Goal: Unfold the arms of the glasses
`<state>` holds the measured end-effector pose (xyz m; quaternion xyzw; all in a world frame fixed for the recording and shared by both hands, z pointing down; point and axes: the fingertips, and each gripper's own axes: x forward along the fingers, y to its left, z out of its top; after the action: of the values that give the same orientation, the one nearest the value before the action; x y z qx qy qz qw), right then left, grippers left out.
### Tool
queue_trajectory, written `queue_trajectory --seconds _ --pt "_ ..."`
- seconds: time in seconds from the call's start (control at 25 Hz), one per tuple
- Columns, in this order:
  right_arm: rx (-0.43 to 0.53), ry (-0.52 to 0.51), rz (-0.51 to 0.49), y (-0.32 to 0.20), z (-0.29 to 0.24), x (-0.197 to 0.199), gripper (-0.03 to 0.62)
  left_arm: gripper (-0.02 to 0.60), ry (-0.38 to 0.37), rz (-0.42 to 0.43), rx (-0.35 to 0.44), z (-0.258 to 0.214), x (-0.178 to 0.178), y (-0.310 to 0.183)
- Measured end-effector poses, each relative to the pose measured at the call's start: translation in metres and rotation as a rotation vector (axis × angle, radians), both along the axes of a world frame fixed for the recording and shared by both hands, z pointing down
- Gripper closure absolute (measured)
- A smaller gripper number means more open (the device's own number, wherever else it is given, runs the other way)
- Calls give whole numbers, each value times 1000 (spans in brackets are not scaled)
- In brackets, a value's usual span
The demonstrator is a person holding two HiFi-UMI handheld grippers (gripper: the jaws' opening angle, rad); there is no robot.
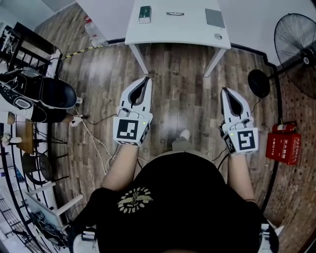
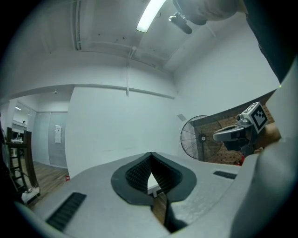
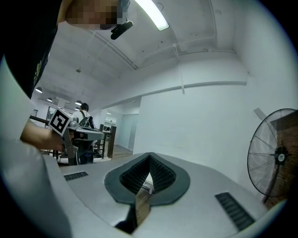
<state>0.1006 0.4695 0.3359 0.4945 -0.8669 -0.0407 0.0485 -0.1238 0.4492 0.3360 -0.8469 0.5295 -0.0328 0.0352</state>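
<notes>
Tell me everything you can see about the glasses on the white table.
The glasses are a small pair with a thin dark frame, lying flat on the white table, roughly midway across it. Two lens rims show side by side. They are too small to tell whether the arms are folded. They lie apart from a dark green box on one side and a grey flat pad on the other. Only the tabletop touches them.

Grey plastic left gripper (image 2: 151, 157): jaw tips together, nothing between them. Sliver of white table (image 2: 152, 185) shows through the gap. Black round pedestal fan (image 2: 194, 138) stands against white wall (image 2: 116, 125); right gripper (image 2: 219, 136) beside the fan.
</notes>
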Motion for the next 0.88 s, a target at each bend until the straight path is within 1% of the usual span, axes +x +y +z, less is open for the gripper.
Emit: queue_trajectory --seconds 0.12,0.28,0.48,0.64,0.88 --pt "8 -22 4 -18 -3 19 594 575 -9 -1 3 -6 14 -18" --pt "19 -56 7 -45 -7 47 594 575 -3 -10 5 -14 32 -44" --pt "16 -77 -21 -71 -3 67 594 575 -24 -52 28 -23 42 -61" --pt "-5 -82 -43 -89 3 68 594 575 -29 -86 4 -16 38 -70" --pt "-16 -70 -68 -109 7 60 594 575 -17 -136 -8 -9 17 -75"
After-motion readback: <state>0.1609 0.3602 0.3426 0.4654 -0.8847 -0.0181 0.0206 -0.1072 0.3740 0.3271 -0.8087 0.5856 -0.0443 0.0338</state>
